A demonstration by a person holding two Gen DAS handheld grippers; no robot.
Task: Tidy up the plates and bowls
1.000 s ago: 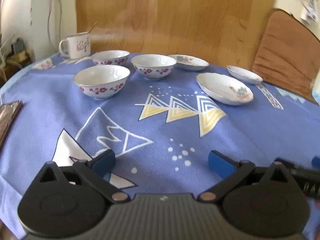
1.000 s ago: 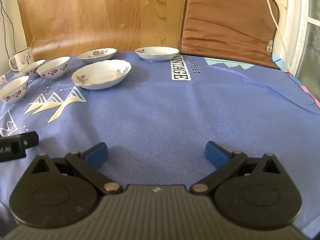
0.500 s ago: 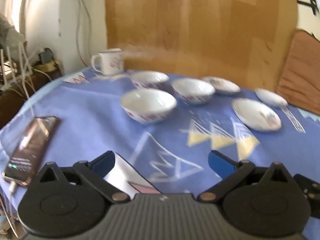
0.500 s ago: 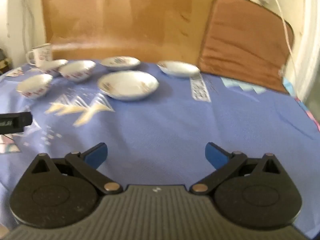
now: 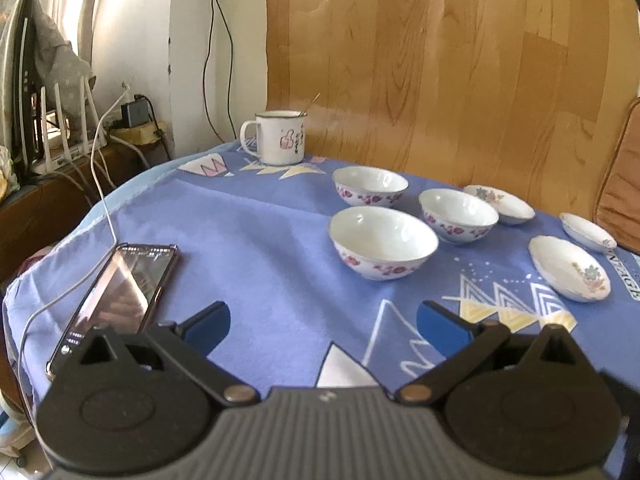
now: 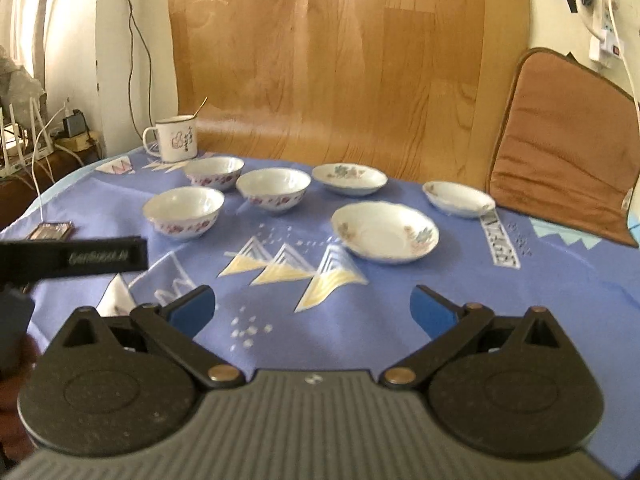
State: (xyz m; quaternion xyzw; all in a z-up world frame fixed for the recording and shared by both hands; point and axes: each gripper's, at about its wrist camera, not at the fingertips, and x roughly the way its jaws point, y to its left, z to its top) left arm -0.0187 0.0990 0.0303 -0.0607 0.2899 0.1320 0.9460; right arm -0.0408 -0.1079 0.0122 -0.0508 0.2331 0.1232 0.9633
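Left tool (image 5: 322, 322) and right tool (image 6: 312, 312): both released, empty, hovering over the worktop (image 6: 400, 300). Three bowls (image 5: 383, 242) ahead of left tool; three plates (image 6: 385, 235) ahead of right. Best approach low, pinch one rim, nest like with like.

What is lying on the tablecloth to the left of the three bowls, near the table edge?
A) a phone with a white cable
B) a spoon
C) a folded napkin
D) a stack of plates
A: in the left wrist view a phone lies flat on the blue tablecloth with a white cable leading to it, left of the nearest bowl.
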